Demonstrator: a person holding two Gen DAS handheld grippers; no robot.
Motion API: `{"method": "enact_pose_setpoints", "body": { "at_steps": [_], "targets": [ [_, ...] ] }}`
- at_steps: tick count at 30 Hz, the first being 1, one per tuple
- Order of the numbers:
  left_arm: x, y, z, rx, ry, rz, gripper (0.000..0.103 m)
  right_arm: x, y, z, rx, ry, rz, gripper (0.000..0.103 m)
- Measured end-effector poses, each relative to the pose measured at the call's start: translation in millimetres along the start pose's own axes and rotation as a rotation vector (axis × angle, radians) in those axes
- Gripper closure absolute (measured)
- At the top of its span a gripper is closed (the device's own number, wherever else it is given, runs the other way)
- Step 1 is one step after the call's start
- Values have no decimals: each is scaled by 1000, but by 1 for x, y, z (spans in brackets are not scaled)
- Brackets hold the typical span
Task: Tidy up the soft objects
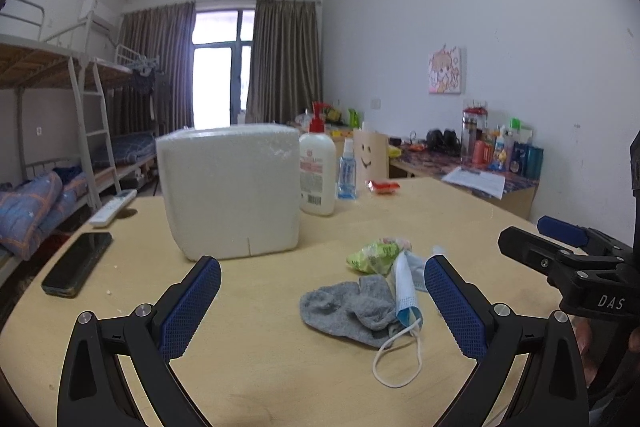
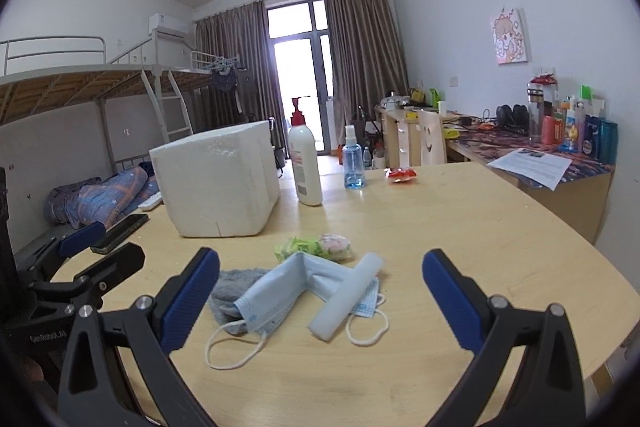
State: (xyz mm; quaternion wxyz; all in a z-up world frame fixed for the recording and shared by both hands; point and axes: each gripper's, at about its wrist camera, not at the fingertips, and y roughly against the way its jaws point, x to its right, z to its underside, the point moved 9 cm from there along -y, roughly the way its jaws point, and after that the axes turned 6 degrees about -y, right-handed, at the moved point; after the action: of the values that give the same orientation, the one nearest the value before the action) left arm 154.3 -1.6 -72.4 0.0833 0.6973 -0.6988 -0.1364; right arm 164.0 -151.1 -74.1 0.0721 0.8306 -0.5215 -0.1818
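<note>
Both claws hang spread and empty over the pale wooden tabletop (image 2: 460,227): left claw (image 1: 322,291), right claw (image 2: 320,291). Soft stuff is piled between them, in front of the big white foam box (image 2: 216,183). Largest first: the floppy grey sock (image 1: 344,307) should bunch up, so pinch a fold. The light blue face mask (image 2: 276,295) is featherweight; grab the body, not the loops. Only the right view shows the white foam roll (image 2: 346,297) lying on the mask; the crinkly green packet (image 1: 370,255) looks slippery.

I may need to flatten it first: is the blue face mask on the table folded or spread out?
Folded. The face mask bends into a V, and a white foam roll lies across one half.
</note>
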Motion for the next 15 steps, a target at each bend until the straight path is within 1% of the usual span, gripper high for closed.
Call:
{"method": "enact_pose_setpoints", "body": {
  "at_steps": [4, 11, 15],
  "targets": [
    [1, -8, 1, -21, -9, -8, 1, 10, -10, 3, -24, -18, 5, 0],
    [5, -22, 11, -83, -15, 23, 1, 19, -23, 10, -72, -10, 23, 0],
    [9, -30, 14, -110, -25, 34, 1, 27, -26, 11, -86, -15, 38, 0]
  ]
}}
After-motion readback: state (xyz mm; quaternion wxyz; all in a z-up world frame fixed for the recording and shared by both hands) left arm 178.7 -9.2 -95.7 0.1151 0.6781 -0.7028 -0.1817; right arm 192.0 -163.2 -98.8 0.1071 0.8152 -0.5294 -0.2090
